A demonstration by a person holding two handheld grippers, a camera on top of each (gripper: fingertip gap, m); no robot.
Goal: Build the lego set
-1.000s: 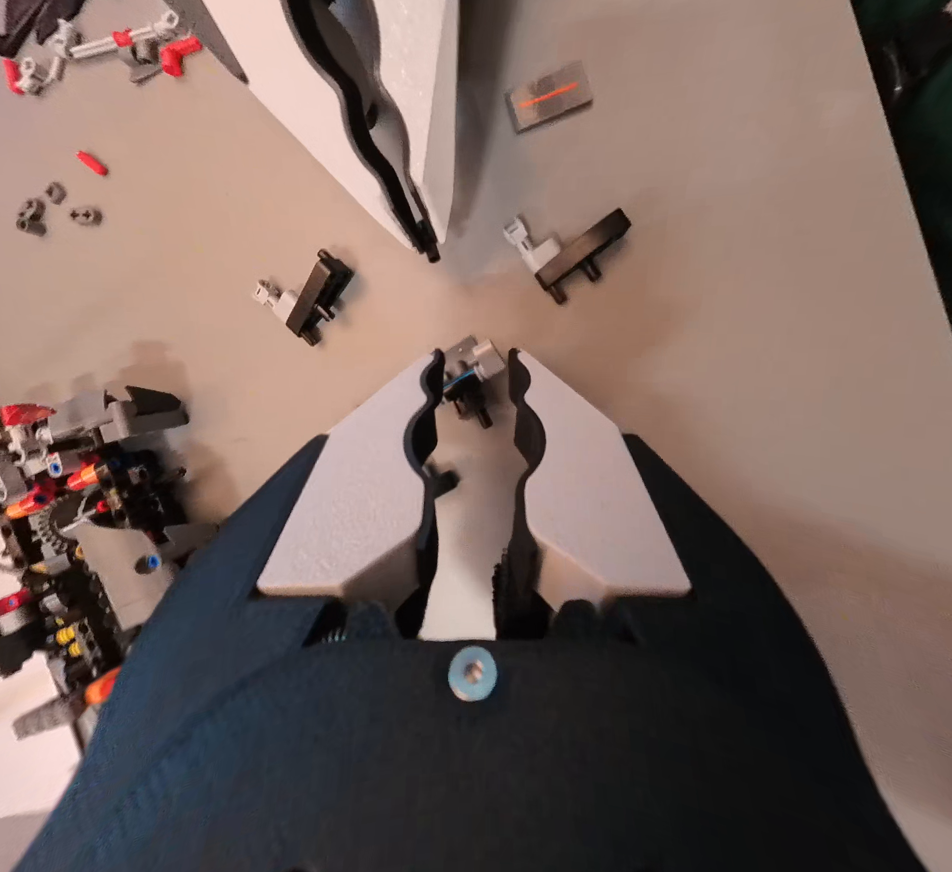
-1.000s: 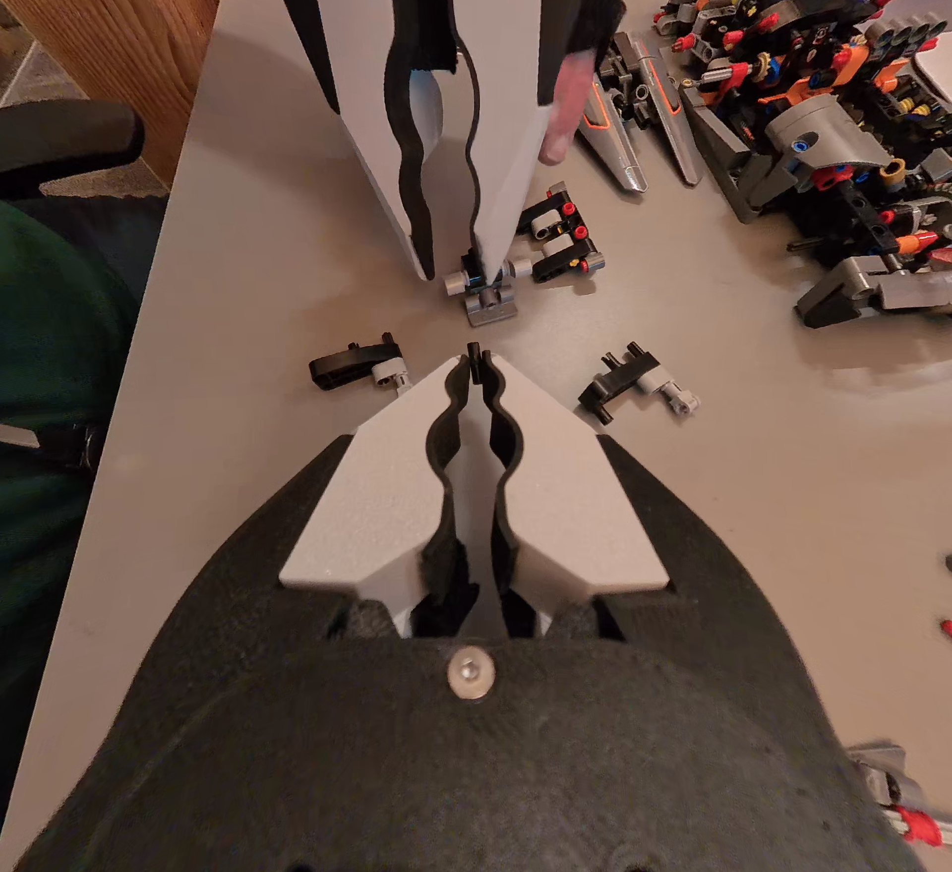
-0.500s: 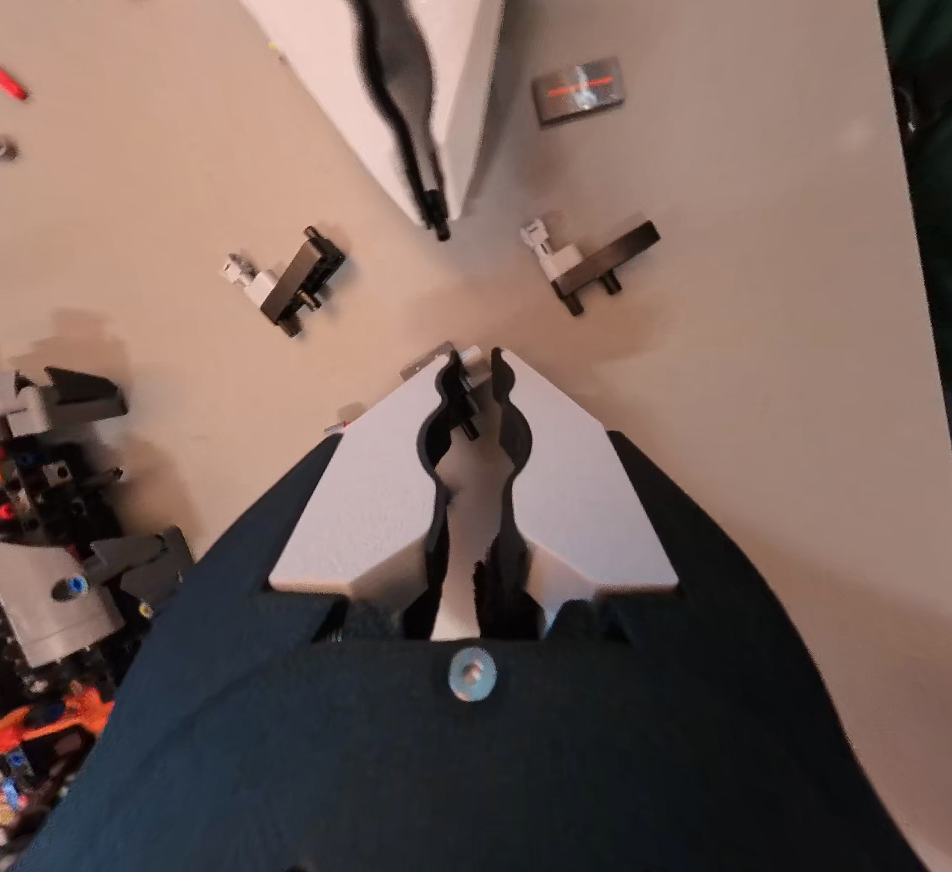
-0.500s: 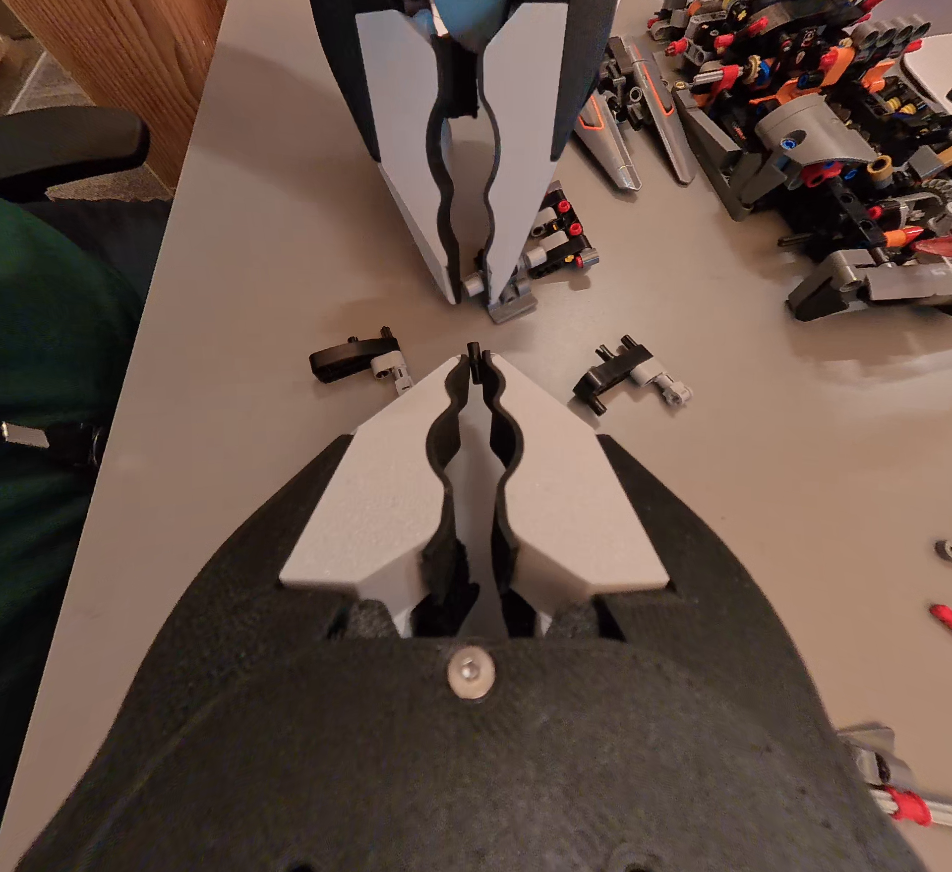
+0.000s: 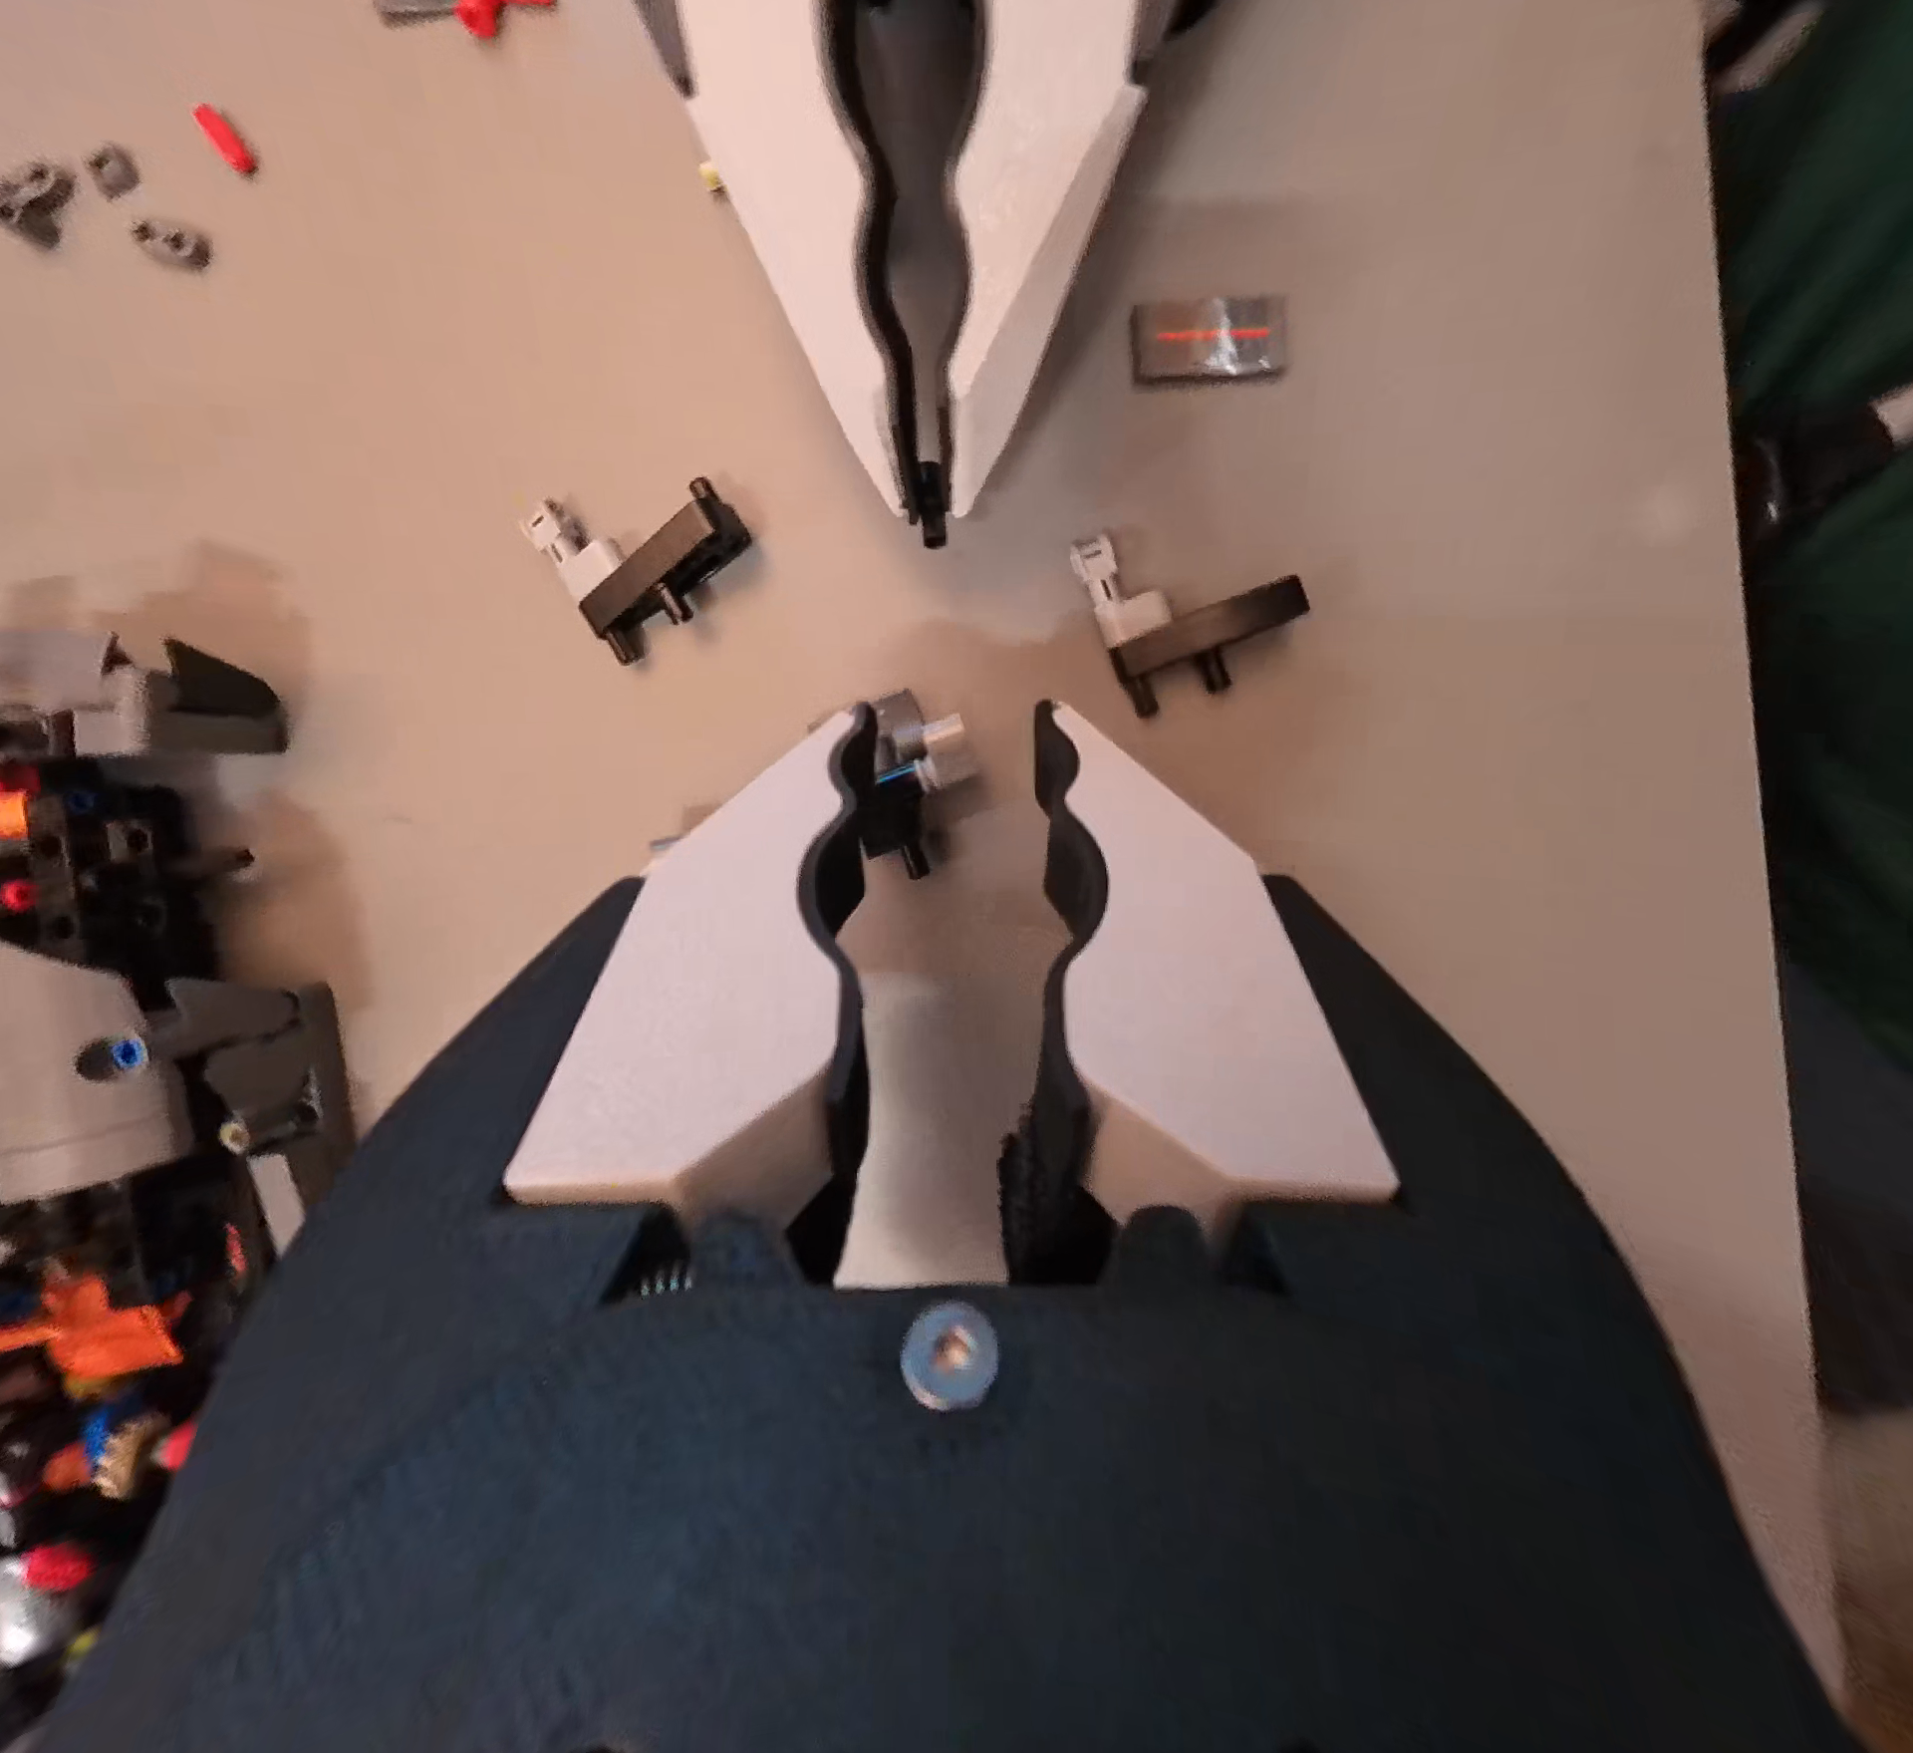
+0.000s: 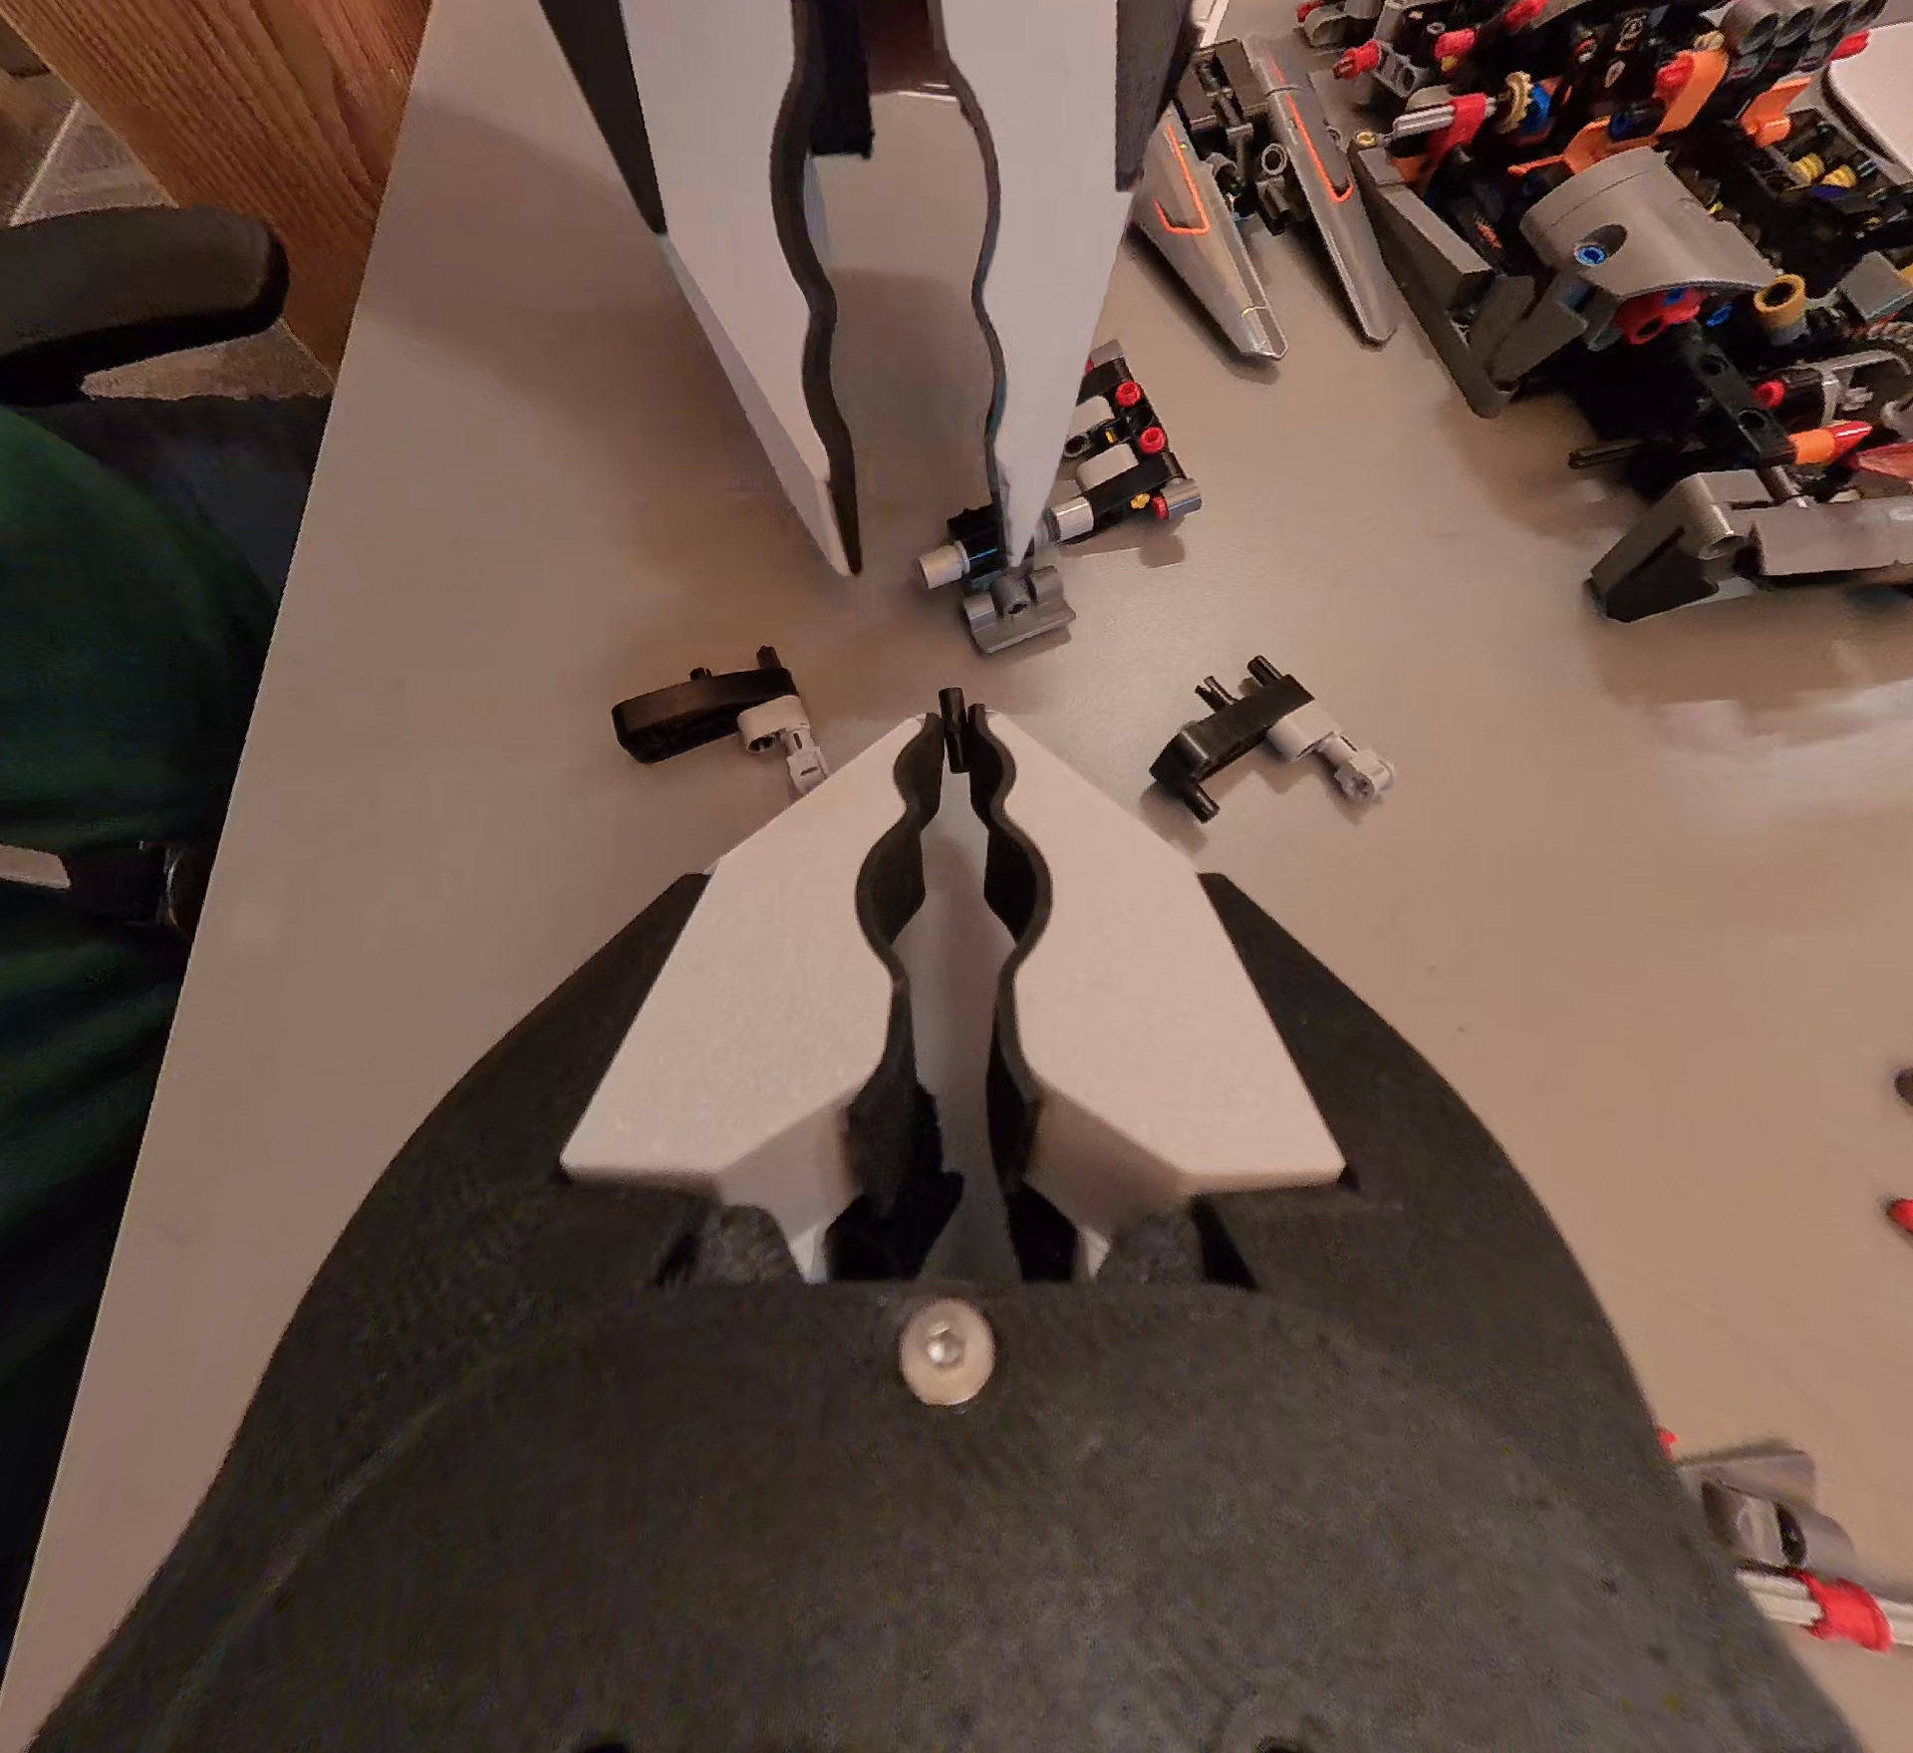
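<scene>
Right wrist view: we pinch a small black pin (image 6: 950, 728) in our right gripper (image 6: 952, 738). Our left gripper (image 5: 947, 751) gapes, its small grey-and-black assembly (image 5: 911, 771) resting on the table (image 5: 1449, 771) near the front edge.

Smooth matt bench (image 6: 497, 502). Glossy black plastic beam (image 5: 1211, 632); grainy wood cabinet (image 6: 197, 47) far left. Rough, matt textured right gripper (image 6: 958, 730) housing, shiny metal screw (image 6: 945, 1357).
</scene>
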